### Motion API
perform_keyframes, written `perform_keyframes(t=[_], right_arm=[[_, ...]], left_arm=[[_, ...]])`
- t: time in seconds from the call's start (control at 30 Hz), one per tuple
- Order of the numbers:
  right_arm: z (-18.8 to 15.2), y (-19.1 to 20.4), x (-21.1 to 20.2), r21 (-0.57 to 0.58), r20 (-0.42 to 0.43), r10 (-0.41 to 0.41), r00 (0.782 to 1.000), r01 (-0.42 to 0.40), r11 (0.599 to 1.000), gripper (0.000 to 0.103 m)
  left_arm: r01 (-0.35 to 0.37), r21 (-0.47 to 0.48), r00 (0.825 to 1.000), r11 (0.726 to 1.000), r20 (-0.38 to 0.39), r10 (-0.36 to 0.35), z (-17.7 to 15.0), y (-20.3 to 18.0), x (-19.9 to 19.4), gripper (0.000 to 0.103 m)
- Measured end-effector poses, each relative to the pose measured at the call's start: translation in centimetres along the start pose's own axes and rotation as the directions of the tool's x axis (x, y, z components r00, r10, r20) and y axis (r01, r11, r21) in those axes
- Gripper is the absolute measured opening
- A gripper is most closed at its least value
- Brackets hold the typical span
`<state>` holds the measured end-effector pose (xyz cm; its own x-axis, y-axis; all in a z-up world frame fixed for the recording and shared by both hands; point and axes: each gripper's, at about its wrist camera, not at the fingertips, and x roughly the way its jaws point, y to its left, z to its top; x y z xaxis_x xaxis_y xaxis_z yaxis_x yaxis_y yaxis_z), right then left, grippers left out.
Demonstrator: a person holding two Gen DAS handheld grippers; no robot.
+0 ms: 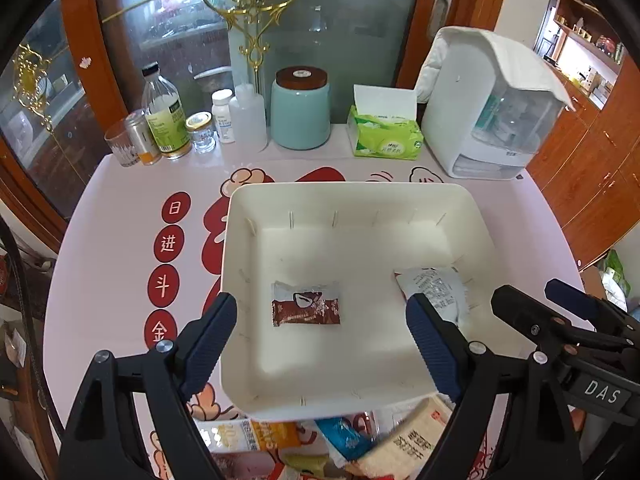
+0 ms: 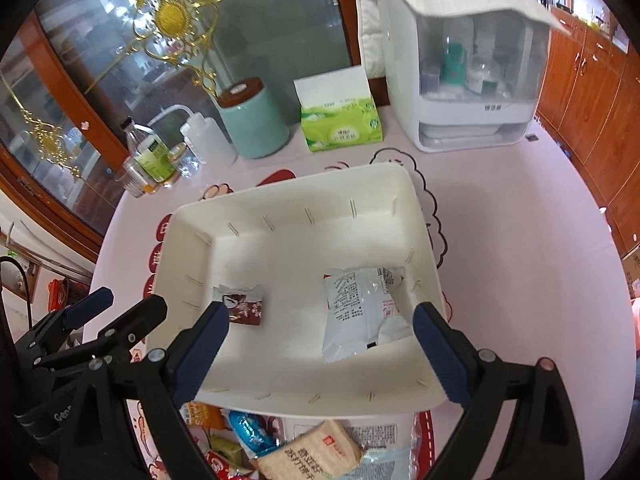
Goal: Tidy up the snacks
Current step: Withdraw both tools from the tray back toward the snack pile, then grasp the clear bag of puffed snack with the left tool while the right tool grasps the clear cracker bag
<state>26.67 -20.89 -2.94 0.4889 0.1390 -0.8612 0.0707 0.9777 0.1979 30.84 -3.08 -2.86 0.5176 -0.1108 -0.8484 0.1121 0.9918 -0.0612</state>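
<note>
A white bin (image 1: 476, 216) (image 2: 188, 240) stands on the table. In it lie a small brown snack packet (image 1: 306, 304) (image 2: 244, 307) at the left and a larger white snack bag (image 1: 438, 286) (image 2: 362, 312) at the right. A pile of loose snacks (image 1: 320, 444) (image 2: 304, 448) lies in front of the bin. My left gripper (image 1: 322, 328) is open and empty above the bin's near part. My right gripper (image 2: 320, 340) is open and empty above the white bag, and also shows in the left wrist view (image 1: 540, 296).
Bottles and jars (image 1: 164, 120), a teal canister (image 1: 300, 110), a green tissue pack (image 1: 384, 136) and a white storage box (image 1: 488, 112) line the table's far edge before a glass cabinet. The table (image 1: 112, 240) has a pink printed cover.
</note>
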Motion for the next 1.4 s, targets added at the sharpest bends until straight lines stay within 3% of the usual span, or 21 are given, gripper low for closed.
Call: perform_keyframes(t=[0.3, 0.63, 0.8, 1.03, 1.3, 1.4], right_arm=[[-2.6, 1.0, -5.0, -0.062, 0.034, 0.042, 0.999, -0.04, 0.997, 0.094], [-7.2, 1.9, -11.9, -0.156, 0.183, 0.108, 0.977, -0.08, 0.984, 0.094], [-10.4, 2.7, -13.2, -0.221, 0.182, 0.14, 0.973, -0.098, 0.97, 0.094], [-15.6, 4.1, -12.7, -0.322, 0.081, 0.154, 0.985, -0.12, 0.939, 0.094], [-20.4, 5.0, -11.4, -0.432, 0.041, 0.146, 0.988, -0.114, 0.895, 0.094], [-21.7, 4.7, -9.5, -0.423, -0.006, 0.138, 0.99, -0.128, 0.897, 0.094]], left_arm=[[-0.024, 0.054, 0.993, 0.998, 0.113, 0.018, -2.4, -0.8, -7.1, 0.086], [-0.05, 0.042, 0.975, 0.998, 0.22, 0.04, -7.7, -0.3, -14.5, 0.086], [-0.02, -0.007, 0.977, 1.0, 0.213, 0.021, -11.8, 1.6, -15.7, 0.086], [-0.031, -0.061, 0.982, 0.998, 0.185, 0.042, -16.9, 4.5, -15.9, 0.086], [-0.05, -0.164, 0.994, 0.985, 0.086, 0.064, -22.2, 8.2, -14.5, 0.086], [-0.02, -0.208, 0.999, 0.978, 0.044, 0.03, -24.3, 9.8, -13.2, 0.086]])
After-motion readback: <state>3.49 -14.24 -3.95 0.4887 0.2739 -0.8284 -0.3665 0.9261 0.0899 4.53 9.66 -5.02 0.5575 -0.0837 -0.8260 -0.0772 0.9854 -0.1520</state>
